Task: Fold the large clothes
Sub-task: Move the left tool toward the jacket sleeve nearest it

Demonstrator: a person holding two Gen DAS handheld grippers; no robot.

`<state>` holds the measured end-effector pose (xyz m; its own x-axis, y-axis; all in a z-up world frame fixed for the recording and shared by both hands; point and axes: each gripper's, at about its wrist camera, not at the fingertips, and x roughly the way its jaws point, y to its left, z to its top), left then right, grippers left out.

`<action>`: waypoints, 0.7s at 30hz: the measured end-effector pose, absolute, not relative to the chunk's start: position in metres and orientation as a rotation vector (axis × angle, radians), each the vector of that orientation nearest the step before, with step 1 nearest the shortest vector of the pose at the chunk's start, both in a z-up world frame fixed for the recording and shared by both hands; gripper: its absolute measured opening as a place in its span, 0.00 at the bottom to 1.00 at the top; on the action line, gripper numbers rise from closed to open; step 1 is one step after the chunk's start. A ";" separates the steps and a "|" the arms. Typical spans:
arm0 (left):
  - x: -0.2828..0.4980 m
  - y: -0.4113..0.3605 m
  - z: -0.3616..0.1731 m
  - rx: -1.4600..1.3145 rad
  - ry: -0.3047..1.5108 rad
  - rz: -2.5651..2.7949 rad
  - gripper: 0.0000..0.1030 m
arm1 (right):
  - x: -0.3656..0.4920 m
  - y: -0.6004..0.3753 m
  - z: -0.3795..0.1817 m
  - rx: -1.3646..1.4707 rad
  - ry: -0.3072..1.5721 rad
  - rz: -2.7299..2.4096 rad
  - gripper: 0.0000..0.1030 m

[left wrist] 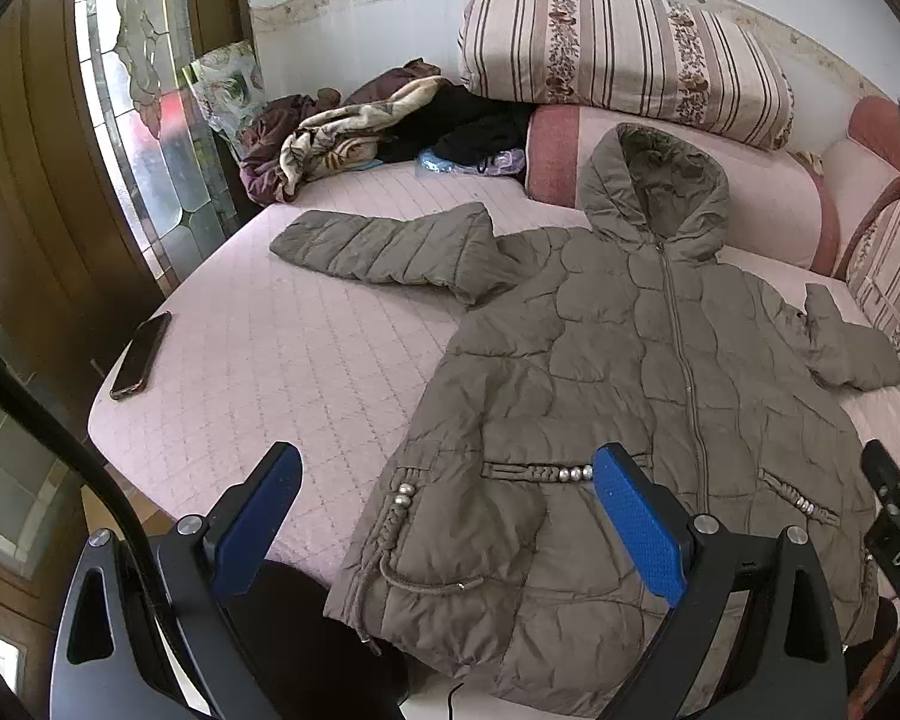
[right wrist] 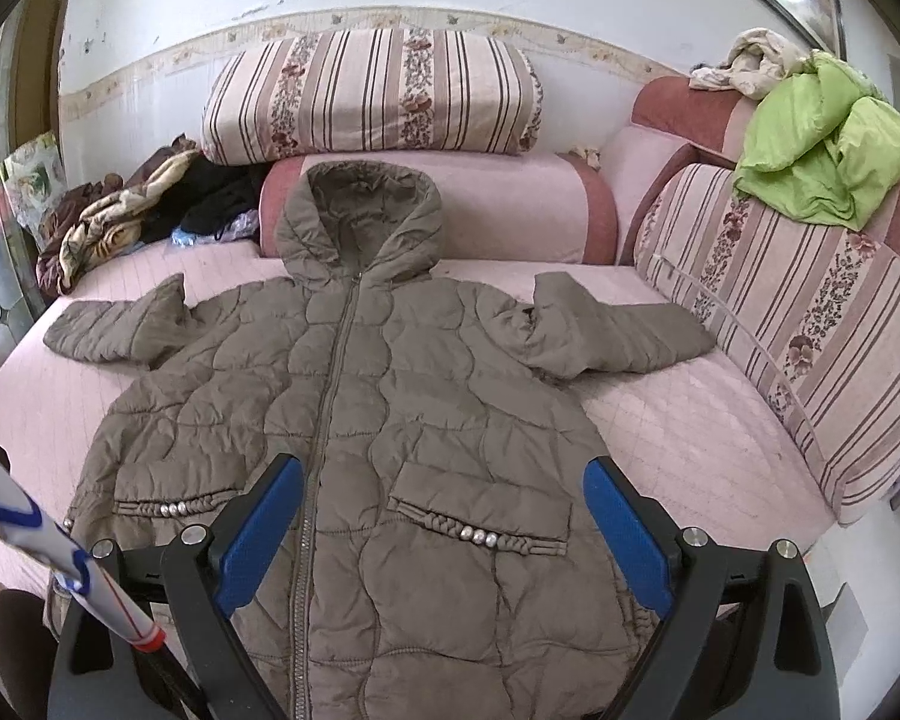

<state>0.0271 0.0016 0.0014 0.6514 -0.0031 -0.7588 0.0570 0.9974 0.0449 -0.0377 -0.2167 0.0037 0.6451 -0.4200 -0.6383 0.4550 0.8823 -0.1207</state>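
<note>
On the bed [right wrist: 690, 444], jacket [right wrist: 354, 396] flat, unfolded; my left hand-held gripper [left wrist: 447, 498] & right hand-held gripper [right wrist: 444, 504] both spread, empty; next, I think: grab a sleeve [right wrist: 618, 330], fold inward

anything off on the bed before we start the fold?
Mostly fine: the jacket lies flat, zipped, sleeves spread. Oddities: a phone sits at the mattress edge, near the left sleeve, and a loose clothes pile sits in the far corner. Both claws, left and right, hover open.
</note>
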 end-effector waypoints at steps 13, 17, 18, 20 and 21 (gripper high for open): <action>0.057 0.015 -0.016 0.024 0.885 -0.041 0.95 | -0.009 -0.210 -0.008 0.019 0.771 -0.482 0.94; 0.069 0.026 -0.022 0.025 0.899 -0.033 0.95 | 0.004 -0.198 -0.012 -0.013 0.789 -0.461 0.94; 0.071 0.029 -0.024 0.022 0.902 -0.032 0.95 | 0.006 -0.196 -0.012 -0.019 0.792 -0.457 0.94; 0.076 0.035 -0.026 0.020 0.908 -0.030 0.95 | 0.013 -0.189 -0.014 -0.034 0.801 -0.444 0.94; 0.078 0.037 -0.027 0.023 0.910 -0.029 0.95 | 0.016 -0.187 -0.015 -0.039 0.804 -0.440 0.94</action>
<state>0.0777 0.0372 -0.0275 0.6131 -0.0156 -0.7899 0.0349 0.9994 0.0073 0.0157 -0.1870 -0.0148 0.6086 -0.3956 -0.6878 0.3662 0.9090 -0.1989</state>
